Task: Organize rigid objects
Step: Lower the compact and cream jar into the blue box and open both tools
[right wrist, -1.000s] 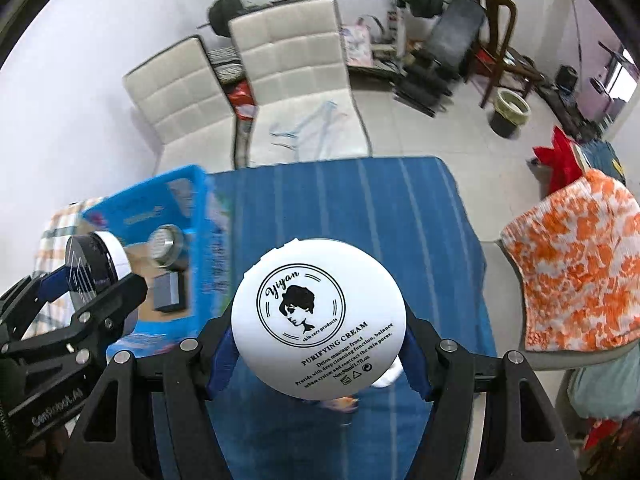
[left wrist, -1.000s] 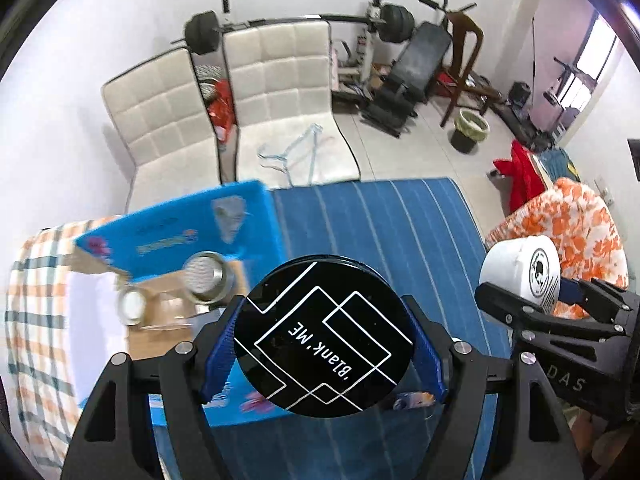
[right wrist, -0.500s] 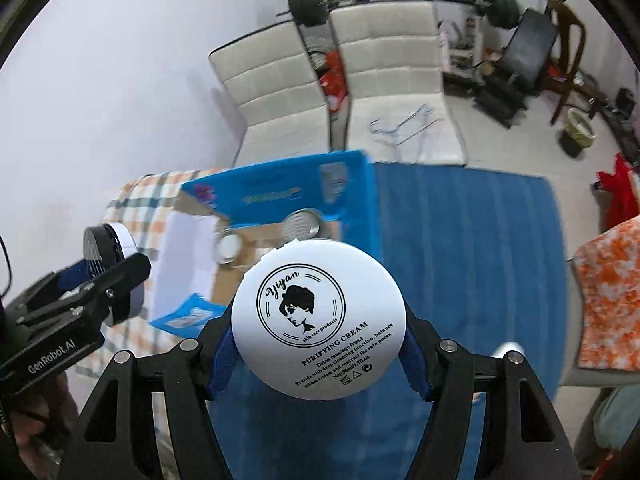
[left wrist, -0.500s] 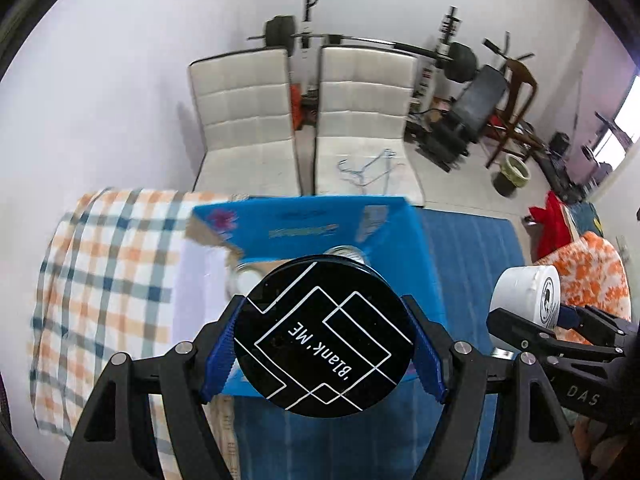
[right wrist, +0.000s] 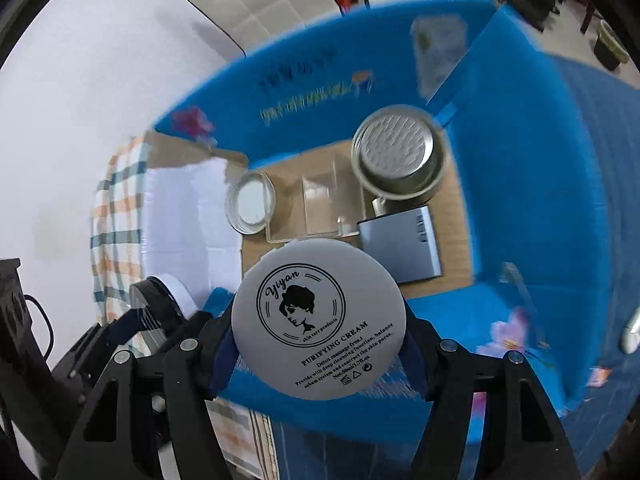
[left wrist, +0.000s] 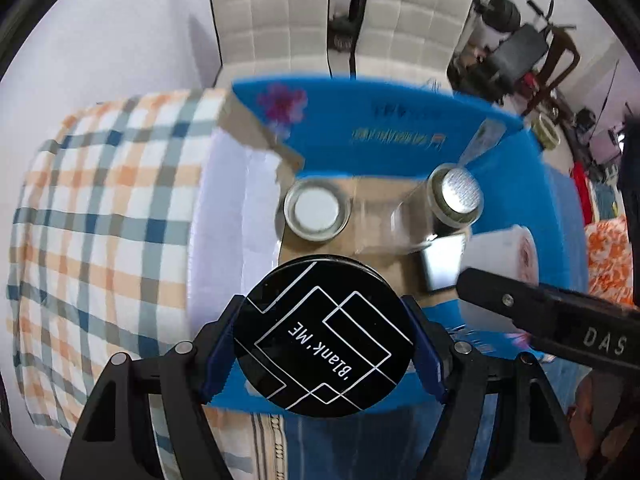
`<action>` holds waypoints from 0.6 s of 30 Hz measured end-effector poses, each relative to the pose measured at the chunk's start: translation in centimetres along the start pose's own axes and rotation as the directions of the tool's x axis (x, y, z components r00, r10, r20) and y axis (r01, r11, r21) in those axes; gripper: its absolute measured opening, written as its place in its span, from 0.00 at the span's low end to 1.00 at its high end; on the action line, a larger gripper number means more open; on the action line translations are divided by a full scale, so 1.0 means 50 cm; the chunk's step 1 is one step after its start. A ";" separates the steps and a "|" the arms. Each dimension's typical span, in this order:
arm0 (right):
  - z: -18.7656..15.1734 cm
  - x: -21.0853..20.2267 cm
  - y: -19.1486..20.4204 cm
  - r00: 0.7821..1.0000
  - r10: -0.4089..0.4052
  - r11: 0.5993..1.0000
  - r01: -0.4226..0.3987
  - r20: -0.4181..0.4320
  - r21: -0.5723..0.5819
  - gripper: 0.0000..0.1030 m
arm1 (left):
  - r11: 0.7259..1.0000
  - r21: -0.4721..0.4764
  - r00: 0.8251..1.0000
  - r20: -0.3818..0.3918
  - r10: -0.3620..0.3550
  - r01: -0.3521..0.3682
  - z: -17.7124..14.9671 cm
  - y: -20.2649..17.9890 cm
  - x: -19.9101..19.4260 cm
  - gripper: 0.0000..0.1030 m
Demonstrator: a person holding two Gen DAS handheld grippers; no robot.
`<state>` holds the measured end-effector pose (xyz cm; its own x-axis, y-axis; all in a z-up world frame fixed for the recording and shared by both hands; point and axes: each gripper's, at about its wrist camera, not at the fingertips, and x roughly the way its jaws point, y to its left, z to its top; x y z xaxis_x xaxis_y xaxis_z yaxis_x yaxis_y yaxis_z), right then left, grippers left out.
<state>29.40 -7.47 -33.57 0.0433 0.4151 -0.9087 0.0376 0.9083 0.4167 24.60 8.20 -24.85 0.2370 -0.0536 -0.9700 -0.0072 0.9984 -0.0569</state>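
My left gripper (left wrist: 322, 338) is shut on a black round jar (left wrist: 322, 336) with white line art, held over the near edge of an open blue cardboard box (left wrist: 400, 120). A white cream jar (right wrist: 318, 320) with a printed face logo sits clamped in my right gripper (right wrist: 318, 322), also above the box (right wrist: 320, 80). Inside the box lie a small clear-rimmed jar (right wrist: 250, 202), a clear plastic case (right wrist: 316, 208), a silver-lidded tin (right wrist: 396, 160) and a grey flat box (right wrist: 404, 248). The right gripper with its white jar (left wrist: 500, 256) shows at the right of the left wrist view.
The box stands on a table with a checked cloth (left wrist: 100, 220) on the left and a blue striped cloth (right wrist: 600, 160) on the right. Two white padded chairs (left wrist: 272, 20) stand behind the table against the wall. Gym equipment (left wrist: 520, 48) fills the far right.
Both grippers have moved left and down from over the blue striped cloth to over the open box, which now looks much closer. Each still holds its jar.
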 end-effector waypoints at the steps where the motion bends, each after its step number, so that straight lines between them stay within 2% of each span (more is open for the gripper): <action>1: 0.004 0.017 0.003 1.000 -0.008 1.000 0.008 -0.011 -0.001 0.68 | 1.000 0.007 1.000 -0.012 0.004 -0.004 -0.002 0.003 0.015 0.71; 7: 0.020 0.107 0.019 0.996 -0.012 1.000 0.013 -0.089 0.009 0.68 | 1.000 0.011 0.996 -0.086 -0.005 0.006 -0.002 0.020 0.101 0.71; 10: 0.036 0.142 0.005 0.992 0.020 0.998 -0.012 -0.128 0.069 0.68 | 0.999 0.042 0.996 -0.084 0.012 -0.008 0.005 0.010 0.113 0.71; 18: 0.050 0.174 -0.013 0.987 0.023 0.994 -0.004 -0.161 0.112 0.68 | 0.990 0.128 0.993 -0.097 0.069 -0.057 0.024 -0.022 0.127 0.72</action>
<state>32.23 -4.56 -41.71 -0.1168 0.4385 -0.8911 0.1494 0.8948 0.4208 27.31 6.79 -30.68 0.1409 0.0139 -0.9899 0.1040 0.9942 0.0287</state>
